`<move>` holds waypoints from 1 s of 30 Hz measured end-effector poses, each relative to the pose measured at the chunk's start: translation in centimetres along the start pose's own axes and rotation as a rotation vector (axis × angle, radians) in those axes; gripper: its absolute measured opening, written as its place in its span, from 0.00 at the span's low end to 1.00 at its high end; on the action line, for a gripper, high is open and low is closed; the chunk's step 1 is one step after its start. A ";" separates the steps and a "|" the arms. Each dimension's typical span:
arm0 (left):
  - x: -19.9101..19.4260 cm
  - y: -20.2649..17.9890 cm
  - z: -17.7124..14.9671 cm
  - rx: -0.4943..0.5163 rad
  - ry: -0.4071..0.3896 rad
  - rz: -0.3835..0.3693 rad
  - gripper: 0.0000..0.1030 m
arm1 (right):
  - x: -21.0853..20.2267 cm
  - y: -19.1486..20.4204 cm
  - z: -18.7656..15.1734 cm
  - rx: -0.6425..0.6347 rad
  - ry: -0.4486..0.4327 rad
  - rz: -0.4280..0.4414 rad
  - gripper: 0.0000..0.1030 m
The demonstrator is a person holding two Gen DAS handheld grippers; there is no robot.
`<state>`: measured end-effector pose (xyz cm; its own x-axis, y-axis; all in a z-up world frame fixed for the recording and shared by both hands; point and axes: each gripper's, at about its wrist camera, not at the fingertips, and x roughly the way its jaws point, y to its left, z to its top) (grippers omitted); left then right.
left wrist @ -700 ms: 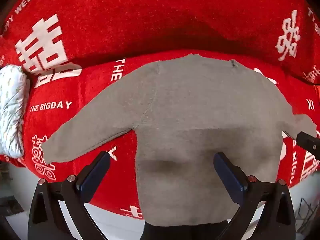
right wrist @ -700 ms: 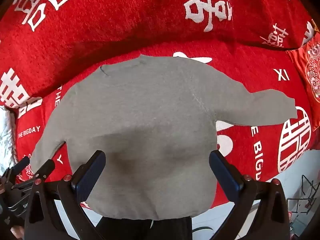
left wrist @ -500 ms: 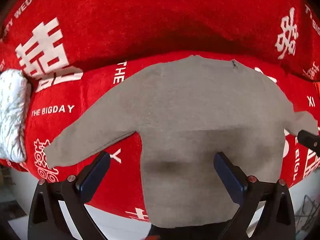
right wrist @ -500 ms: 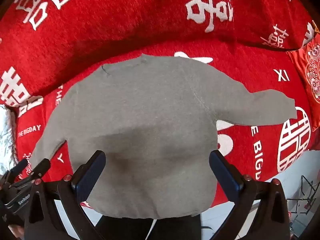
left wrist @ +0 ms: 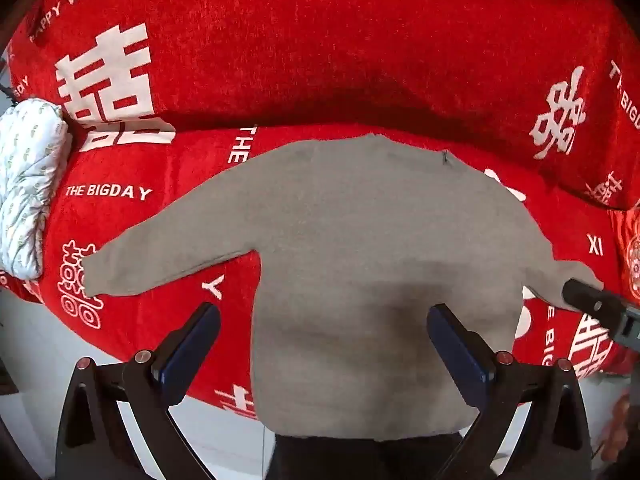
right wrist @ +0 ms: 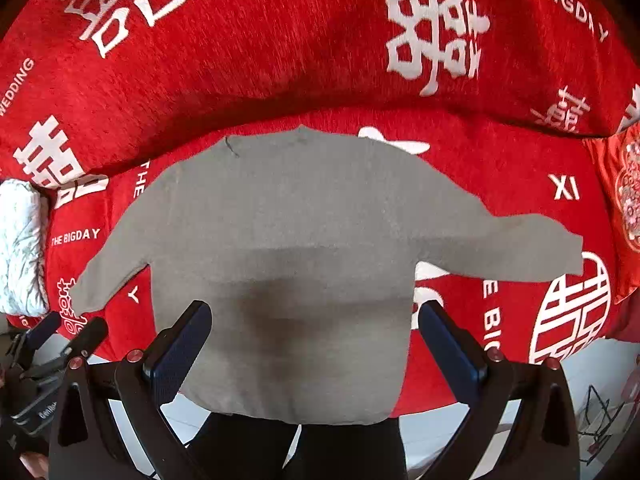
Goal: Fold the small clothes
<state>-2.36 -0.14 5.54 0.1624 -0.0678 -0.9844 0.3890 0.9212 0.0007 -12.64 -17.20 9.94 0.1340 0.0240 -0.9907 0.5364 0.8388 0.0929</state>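
A small grey sweater (left wrist: 360, 240) (right wrist: 296, 232) lies flat on a red sofa seat, neck toward the backrest, both sleeves spread out, its hem hanging over the seat's front edge. My left gripper (left wrist: 324, 344) hangs open above the sweater's lower left part, with nothing between its fingers. Over the lower body of the sweater, my right gripper (right wrist: 316, 340) is open and empty too. Each view catches the other gripper at its edge: the right one (left wrist: 596, 308) near the right sleeve cuff, the left one (right wrist: 60, 336) near the left cuff.
The red cover (left wrist: 320, 60) with white lettering drapes the seat and backrest. A white patterned cushion (left wrist: 28, 184) (right wrist: 20, 248) lies at the left end. An embroidered red cushion (right wrist: 628, 200) sits at the right end. Pale floor (left wrist: 48, 340) and a person's dark legs (right wrist: 248, 440) show below.
Both views have pulled back a little, so the sweater sits slightly smaller and more of the backrest shows. The sweater has not moved and both grippers stay open.
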 end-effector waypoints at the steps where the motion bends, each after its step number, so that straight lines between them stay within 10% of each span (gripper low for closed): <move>1: -0.2 -0.2 0.0 0.007 0.001 0.008 1.00 | -0.4 0.1 0.0 -0.004 -0.009 -0.004 1.00; 30: -1.5 -0.5 -1.5 0.024 -0.003 0.058 1.00 | -1.0 0.0 -1.8 0.022 -0.021 -0.049 1.00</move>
<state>-4.16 0.08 6.80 0.1883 -0.0163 -0.9820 0.4006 0.9142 0.0616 -14.25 -16.23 10.81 0.1243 -0.0280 -0.9918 0.5605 0.8268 0.0470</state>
